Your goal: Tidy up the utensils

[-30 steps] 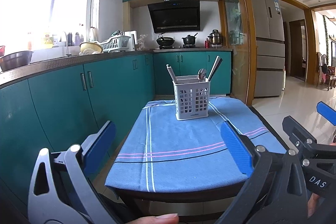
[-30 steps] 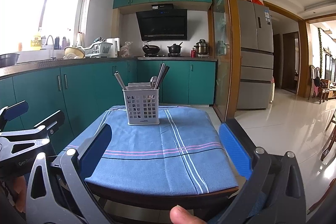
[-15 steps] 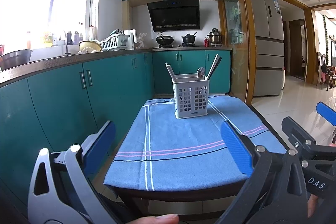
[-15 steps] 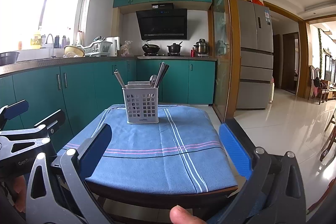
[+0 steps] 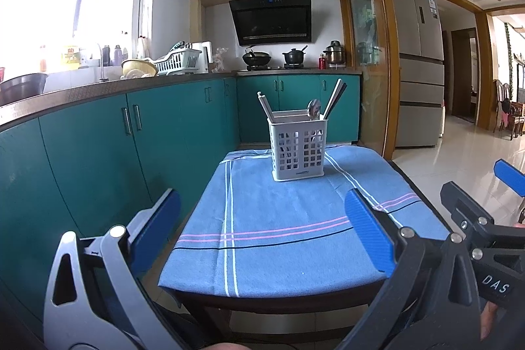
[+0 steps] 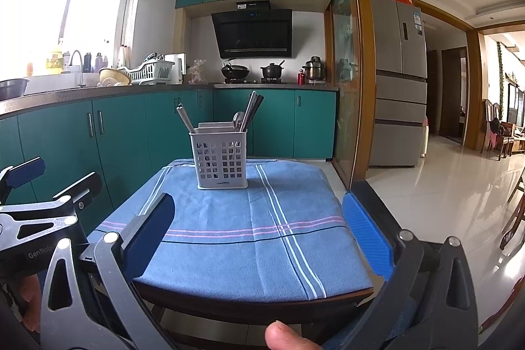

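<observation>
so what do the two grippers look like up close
Both have flat blue pads on their fingers. The left gripper has one grey metal arm and one black; so does the right gripper. White lettering reads "DAS" on the right one and "GenRobo" on the left.

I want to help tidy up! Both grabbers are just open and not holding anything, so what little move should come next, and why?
Probably bring the right gripper forward over the blue cloth toward the white utensil holder. Both it and the left gripper are open, empty and at the table's near edge, while the chopsticks and spoon stand in the holder at the far end.
</observation>
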Tool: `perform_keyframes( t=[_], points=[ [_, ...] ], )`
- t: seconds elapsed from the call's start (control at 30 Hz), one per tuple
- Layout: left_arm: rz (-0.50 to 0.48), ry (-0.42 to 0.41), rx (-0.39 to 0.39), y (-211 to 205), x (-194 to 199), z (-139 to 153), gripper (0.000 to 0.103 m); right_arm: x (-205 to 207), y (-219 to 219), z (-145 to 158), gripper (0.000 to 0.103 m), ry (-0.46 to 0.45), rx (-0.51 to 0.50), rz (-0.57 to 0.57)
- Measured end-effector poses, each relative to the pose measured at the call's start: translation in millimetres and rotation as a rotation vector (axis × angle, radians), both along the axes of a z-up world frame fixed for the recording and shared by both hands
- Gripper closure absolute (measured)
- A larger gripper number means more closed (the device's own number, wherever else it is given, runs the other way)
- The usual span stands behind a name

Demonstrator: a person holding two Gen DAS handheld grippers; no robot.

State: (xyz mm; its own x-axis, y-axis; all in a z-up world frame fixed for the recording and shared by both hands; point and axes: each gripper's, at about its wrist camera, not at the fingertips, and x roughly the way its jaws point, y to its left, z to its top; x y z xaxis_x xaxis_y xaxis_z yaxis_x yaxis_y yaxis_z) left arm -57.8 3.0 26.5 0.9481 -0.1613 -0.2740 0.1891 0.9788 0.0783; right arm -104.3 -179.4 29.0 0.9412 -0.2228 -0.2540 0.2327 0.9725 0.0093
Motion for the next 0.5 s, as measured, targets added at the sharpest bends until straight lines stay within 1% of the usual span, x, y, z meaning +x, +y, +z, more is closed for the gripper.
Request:
perform_keyframes(
  t=[0.07,0.23,0.43,0.5],
  points=[
    [0.004,0.001,0.011,-1,2,-2,0.004,2,-1,-2,0.003,0.006,0.003,0.0],
    [0.005,0.012,0.009,-3,7,-4,0.004,9,-5,-4,0.003,0.017,0.007,0.0],
    [0.002,0.043,0.003,-5,17,-7,0.004,16,-10,-9,0.003,0.031,0.019,-0.002],
    [-0.003,0.068,-0.001,-6,26,-11,0.004,20,-12,-12,0.003,0.044,0.033,0.006]
  ],
)
